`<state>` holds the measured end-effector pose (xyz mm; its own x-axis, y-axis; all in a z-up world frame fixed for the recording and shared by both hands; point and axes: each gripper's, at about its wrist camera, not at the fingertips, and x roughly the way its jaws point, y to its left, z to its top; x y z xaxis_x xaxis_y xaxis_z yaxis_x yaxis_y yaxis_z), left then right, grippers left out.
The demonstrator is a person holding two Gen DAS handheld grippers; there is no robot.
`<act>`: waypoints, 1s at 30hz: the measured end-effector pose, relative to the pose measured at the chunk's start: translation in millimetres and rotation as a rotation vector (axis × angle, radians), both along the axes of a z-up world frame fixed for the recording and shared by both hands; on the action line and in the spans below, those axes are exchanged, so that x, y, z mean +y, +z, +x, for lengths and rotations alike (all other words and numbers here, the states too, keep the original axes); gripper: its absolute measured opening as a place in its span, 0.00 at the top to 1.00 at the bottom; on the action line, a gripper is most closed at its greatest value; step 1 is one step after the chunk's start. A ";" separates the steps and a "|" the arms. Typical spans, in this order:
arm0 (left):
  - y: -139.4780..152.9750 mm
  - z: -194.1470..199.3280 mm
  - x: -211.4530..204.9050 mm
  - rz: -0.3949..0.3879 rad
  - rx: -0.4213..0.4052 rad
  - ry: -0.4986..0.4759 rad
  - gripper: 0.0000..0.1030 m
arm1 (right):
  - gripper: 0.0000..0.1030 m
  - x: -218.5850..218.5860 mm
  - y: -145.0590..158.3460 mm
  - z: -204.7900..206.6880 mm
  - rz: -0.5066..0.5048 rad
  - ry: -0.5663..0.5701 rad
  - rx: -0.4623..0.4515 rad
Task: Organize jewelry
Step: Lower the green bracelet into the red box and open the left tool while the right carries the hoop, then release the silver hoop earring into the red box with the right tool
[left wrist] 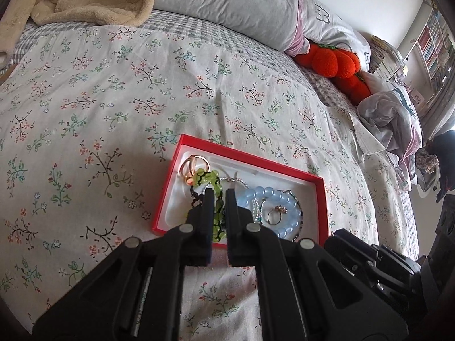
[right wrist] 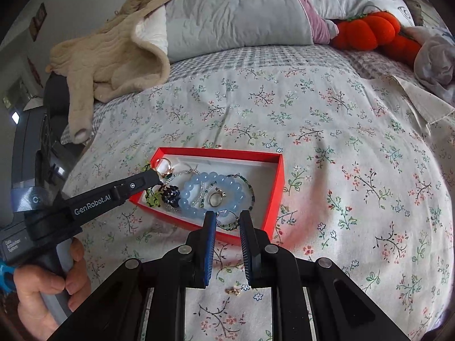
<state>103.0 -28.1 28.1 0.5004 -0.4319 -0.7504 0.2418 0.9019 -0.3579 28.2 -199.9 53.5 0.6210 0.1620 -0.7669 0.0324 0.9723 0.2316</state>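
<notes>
A red box [left wrist: 244, 160] [right wrist: 278, 187] with a white lining lies on the floral bedspread and holds jewelry: a pale blue bead bracelet [left wrist: 284, 199] [right wrist: 213, 183], a green bead piece [left wrist: 216, 182] [right wrist: 152, 196], gold rings [left wrist: 194, 167] [right wrist: 165, 166], a small ring [left wrist: 274, 216] [right wrist: 216, 197] and a dark bead cluster [right wrist: 170, 193]. My left gripper [left wrist: 219, 191] [right wrist: 157, 179] reaches into the box, jaws narrowly apart around the green piece. My right gripper [right wrist: 226, 216] is open and empty at the box's near edge. A small gold piece [right wrist: 233, 291] lies on the bedspread below it.
A beige fleece garment [right wrist: 113, 56], grey pillows [right wrist: 236, 14] and orange plush pumpkins [right wrist: 369, 32] lie at the head of the bed. Crumpled bedding [left wrist: 392, 119] sits at the right. The floral bedspread [right wrist: 341, 142] surrounds the box.
</notes>
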 end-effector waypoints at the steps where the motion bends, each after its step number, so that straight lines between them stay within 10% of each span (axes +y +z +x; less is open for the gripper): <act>1: 0.7 -0.7 0.3 0.004 0.001 -0.003 0.91 | 0.83 -0.1 0.4 0.8 -0.001 -0.001 0.000; 19: 12.9 -24.4 31.0 0.167 -0.002 -0.011 0.33 | 0.82 3.0 -6.5 22.6 0.060 0.006 -0.015; 22: 8.0 -28.0 34.1 0.183 0.015 -0.016 0.29 | 0.71 1.5 -2.0 22.9 0.110 0.028 -0.036; 24: 5.0 -30.7 36.4 0.184 0.031 -0.016 0.28 | 0.46 1.5 2.9 18.2 0.109 0.030 -0.057; 30: -0.6 -41.0 42.1 0.222 0.031 -0.010 0.24 | 0.44 1.4 10.7 3.6 0.062 0.044 -0.065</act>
